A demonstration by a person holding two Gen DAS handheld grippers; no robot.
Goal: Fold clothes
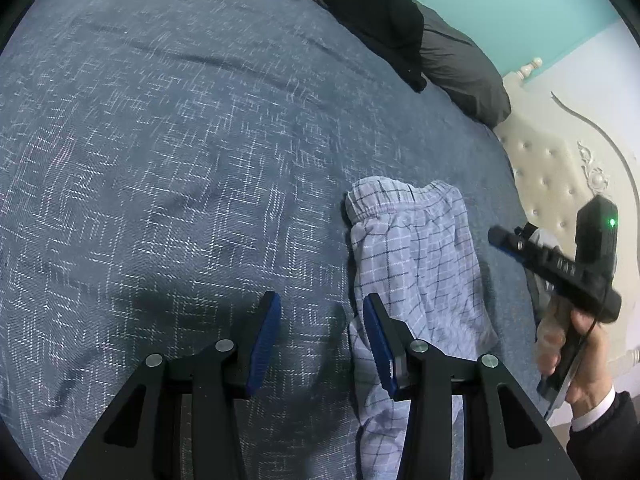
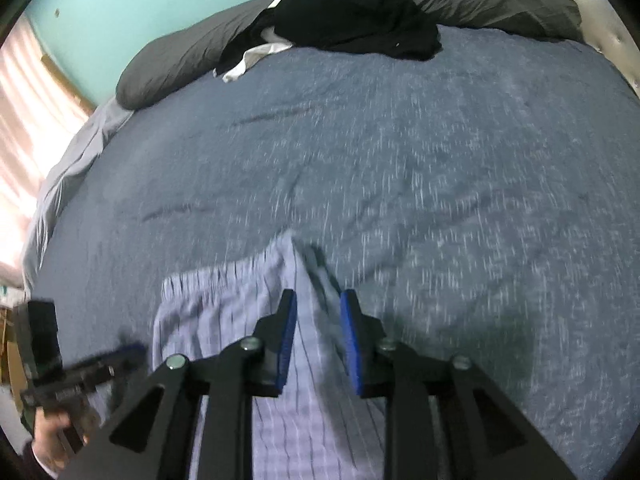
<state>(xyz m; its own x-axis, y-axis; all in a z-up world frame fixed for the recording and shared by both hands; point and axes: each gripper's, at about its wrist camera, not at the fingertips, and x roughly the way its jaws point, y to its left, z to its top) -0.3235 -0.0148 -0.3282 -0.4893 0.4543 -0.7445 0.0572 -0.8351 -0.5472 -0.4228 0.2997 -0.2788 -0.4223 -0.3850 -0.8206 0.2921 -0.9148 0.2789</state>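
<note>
Now | checked shorts (image 1: 416, 256) under both grippers | all fingers apart, empty

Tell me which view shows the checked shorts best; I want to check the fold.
The left wrist view: the checked shorts are sharp there, waistband and folded shape visible on the bedspread. The right wrist view shows them motion-blurred and partly hidden behind the gripper.

Black tool (image 1: 322, 338) with blue pads, silver screws; dark sleeve (image 1: 604, 436) over white cuff.
</note>
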